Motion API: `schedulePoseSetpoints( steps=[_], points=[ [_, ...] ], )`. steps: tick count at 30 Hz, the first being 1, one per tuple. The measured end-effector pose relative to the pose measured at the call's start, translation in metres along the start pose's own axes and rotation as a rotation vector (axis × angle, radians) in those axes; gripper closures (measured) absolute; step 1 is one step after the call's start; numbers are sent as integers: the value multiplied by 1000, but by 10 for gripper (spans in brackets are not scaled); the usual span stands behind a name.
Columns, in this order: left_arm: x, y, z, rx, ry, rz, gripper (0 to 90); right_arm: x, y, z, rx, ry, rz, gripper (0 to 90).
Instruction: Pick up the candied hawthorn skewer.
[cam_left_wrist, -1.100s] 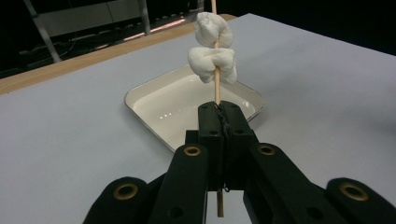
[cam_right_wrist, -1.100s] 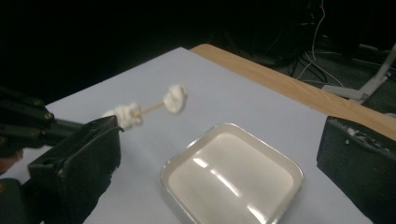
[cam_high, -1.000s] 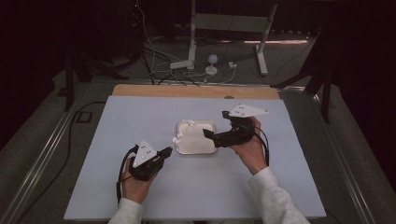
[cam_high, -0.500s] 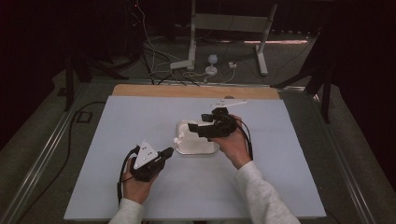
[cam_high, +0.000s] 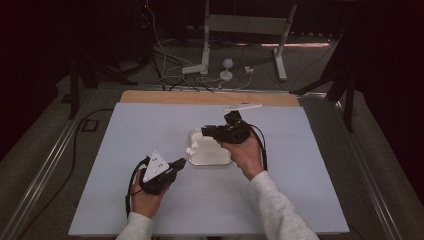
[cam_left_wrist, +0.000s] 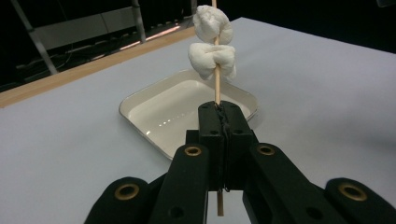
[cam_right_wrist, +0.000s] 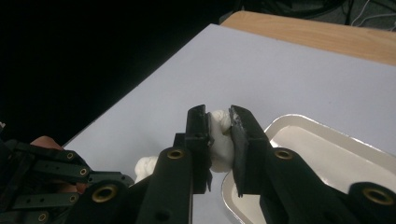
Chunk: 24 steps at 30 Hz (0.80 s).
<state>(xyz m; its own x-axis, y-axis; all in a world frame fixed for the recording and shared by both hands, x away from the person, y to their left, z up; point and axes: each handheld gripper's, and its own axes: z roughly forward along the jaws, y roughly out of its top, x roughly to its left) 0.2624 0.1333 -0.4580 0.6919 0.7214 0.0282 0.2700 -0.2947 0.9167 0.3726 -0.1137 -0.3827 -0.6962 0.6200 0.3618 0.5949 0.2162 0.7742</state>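
The left gripper (cam_left_wrist: 219, 116) is closed on a thin wooden skewer (cam_left_wrist: 216, 86), which stands up from between its jaws. Two white marshmallows sit on the stick just beyond the jaws: a lower marshmallow (cam_left_wrist: 212, 60) and an upper marshmallow (cam_left_wrist: 211, 22). Behind them a shallow white tray (cam_left_wrist: 140, 100) lies empty on the tabletop (cam_left_wrist: 70, 140).

The right gripper (cam_right_wrist: 219, 123) has just been closing, and its jaws now press on a marshmallow between them, at the near edge of the tray. I judge the step in hand to be the work on the top piece: either sliding it along the stick or pulling it off. The next move needs a steady left hand and a pull straight along the skewer, so that the soft piece does not tear.

The left gripper view shows the stick clearly. The right gripper view shows the squeeze instead. The high view shows both hands meeting at the tray's left side, with the right hand (cam_high: 247, 152) coming in from beyond.
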Motion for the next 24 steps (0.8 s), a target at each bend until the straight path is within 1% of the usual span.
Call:
schedulePoseSetpoints(
  steps=[2, 3, 4, 5, 6, 8, 9, 10, 11, 12, 13, 14, 15, 16, 18, 21, 24],
  points=[
    [1, 0, 0, -10, -8, -9, 900, 0, 0, -1, -5, -3, 1, 792],
    [2, -2, 1, -12, -12, -19, 900, 1, 1, -2, -13, -14, 2, 799],
    [2, -2, 1, -12, -12, -19, 900, 1, 1, -2, -13, -14, 2, 799],
    [3, -3, 1, -8, -14, -16, 900, 4, 1, -2, -14, -38, -14, 805],
    [3, -3, 1, -8, -15, -16, 900, 4, 1, -2, -14, -38, -14, 805],
    [4, -3, 0, -15, -13, -13, 900, 6, 1, -3, -22, -54, -27, 810],
    [4, -2, -1, -18, -10, -12, 900, 7, 2, -3, -28, -59, -26, 813],
    [5, -2, -1, -16, -10, -9, 900, 7, 2, -4, -32, -62, -23, 815],
    [5, -2, -2, -15, -5, -4, 900, 8, 4, -5, -38, -77, -29, 817],
    [5, -2, -2, -5, -2, 1, 900, 8, 4, -5, -38, -77, -29, 817],
    [5, -3, -1, 26, 22, 20, 900, 9, 6, -10, -74, -162, -58, 821],
    [6, -6, -1, 42, 34, 27, 900, 6, 8, -16, -91, -159, -40, 821],
    [9, -9, -2, 41, 33, 4, 900, 2, 10, -21, -99, -140, -27, 820],
    [12, -10, -3, 38, 37, -14, 900, 0, 11, -26, -97, -144, -36, 819],
    [14, -8, -5, 21, 42, -27, 900, 0, 12, -32, -90, -157, -61, 816],
    [14, -5, -6, 7, 43, -30, 900, -2, 12, -34, -89, -159, -63, 813],
    [15, -5, -7, -4, 41, -45, 900, -4, 11, -32, -89, -156, -59, 810]
  ],
)
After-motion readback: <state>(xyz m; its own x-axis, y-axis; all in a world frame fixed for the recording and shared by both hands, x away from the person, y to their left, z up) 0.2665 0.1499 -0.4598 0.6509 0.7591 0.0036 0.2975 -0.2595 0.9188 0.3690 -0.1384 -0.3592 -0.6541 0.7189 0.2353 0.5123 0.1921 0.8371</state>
